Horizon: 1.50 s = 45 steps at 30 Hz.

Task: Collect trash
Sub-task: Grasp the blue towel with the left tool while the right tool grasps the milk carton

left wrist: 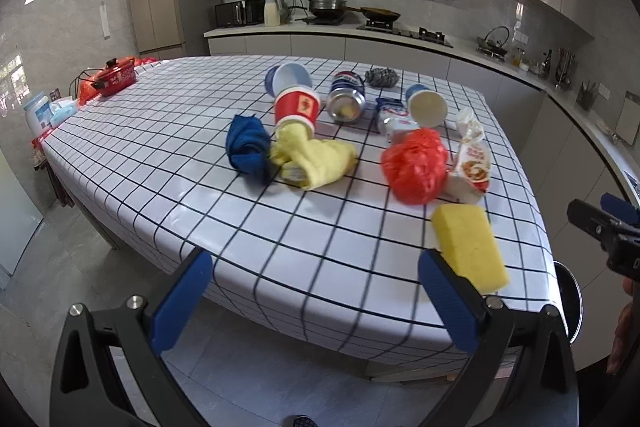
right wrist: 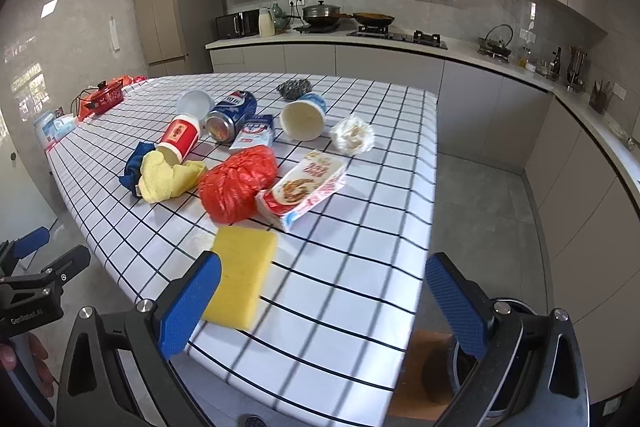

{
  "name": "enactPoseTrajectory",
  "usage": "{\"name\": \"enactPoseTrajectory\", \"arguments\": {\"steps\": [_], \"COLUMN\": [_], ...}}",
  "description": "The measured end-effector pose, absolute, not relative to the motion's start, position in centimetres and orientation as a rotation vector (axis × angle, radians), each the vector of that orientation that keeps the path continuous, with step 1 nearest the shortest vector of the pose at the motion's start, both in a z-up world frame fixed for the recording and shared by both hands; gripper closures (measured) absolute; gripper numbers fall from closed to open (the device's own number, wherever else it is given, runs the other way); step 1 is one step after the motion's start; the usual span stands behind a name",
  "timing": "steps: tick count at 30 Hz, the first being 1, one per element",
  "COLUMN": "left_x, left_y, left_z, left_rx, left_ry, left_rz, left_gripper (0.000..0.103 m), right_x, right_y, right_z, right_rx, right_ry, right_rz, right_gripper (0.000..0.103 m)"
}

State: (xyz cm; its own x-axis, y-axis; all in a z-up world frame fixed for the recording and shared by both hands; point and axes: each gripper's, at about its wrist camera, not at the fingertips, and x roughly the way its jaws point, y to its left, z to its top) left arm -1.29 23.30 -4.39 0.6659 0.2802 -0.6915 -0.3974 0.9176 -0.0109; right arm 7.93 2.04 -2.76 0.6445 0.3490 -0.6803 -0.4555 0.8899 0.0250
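Red crinkled plastic marks the bag [right wrist: 237, 183] near the middle of the checked table [right wrist: 360, 267], touching a printed food carton [right wrist: 304, 187] on its right. Behind them lie a tipped red paper cup [right wrist: 180, 139], a dented blue can [right wrist: 230, 119], a white cup [right wrist: 302, 121] on its side, a small foil packet [right wrist: 254, 137] and a crumpled wrapper [right wrist: 352, 135] at the far right. A yellow cloth [right wrist: 168, 179] and a blue cloth [right wrist: 138, 163] lie just left of the bag; a yellow sponge [right wrist: 240, 279] sits at the near edge.

The left gripper [left wrist: 316, 303] and the right gripper [right wrist: 324, 303] are both held off the near edge, fingers spread wide and holding nothing. A dark bin [right wrist: 500, 367] is partly seen below the table's right corner.

The bag is judged light, soft and slippery; it would best be pinched at a bunched fold. The cups and can are likely light and easily crushed or rolled, so a grip across the rim or body is suggested. The carton is stiffer and could be taken across its narrow side.
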Motion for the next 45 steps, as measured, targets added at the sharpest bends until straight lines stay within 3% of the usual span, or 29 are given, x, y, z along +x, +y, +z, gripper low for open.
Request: {"name": "enactPoseTrajectory", "arguments": {"steps": [6,14,26,33,38,45], "left_x": [-0.6,1.3,7.2,9.7,11.3,11.6], "left_y": [26.1,29.9,36.1,38.4,39.1,40.6], "left_z": [-5.6,-7.5,-8.9,-9.7,-10.3,-10.1], "left_rx": [-0.174,-0.182,-0.253,-0.287,-0.299,-0.348], "left_ry": [0.772,0.784,0.778,0.792,0.815,0.807], "left_rz": [0.348,0.301,0.293,0.289,0.286,0.311], "left_gripper": [0.0,0.001,0.012,0.016,0.017,0.026], "right_x": [8.3,9.6,16.8,20.9,23.0,24.4], "right_y": [5.3,8.5,10.7,12.0,12.3,13.2], "right_z": [-4.3,-6.0,-7.2,-9.0,-10.6,-10.8], "right_rx": [-0.153,-0.146,-0.076,-0.042,-0.029,-0.072], "right_ry": [0.773,0.807,0.84,0.912,0.953,0.993], "right_rz": [0.443,0.387,0.263,0.224,0.226,0.259], "right_gripper": [0.001,0.01,0.029,0.03,0.048,0.05]}}
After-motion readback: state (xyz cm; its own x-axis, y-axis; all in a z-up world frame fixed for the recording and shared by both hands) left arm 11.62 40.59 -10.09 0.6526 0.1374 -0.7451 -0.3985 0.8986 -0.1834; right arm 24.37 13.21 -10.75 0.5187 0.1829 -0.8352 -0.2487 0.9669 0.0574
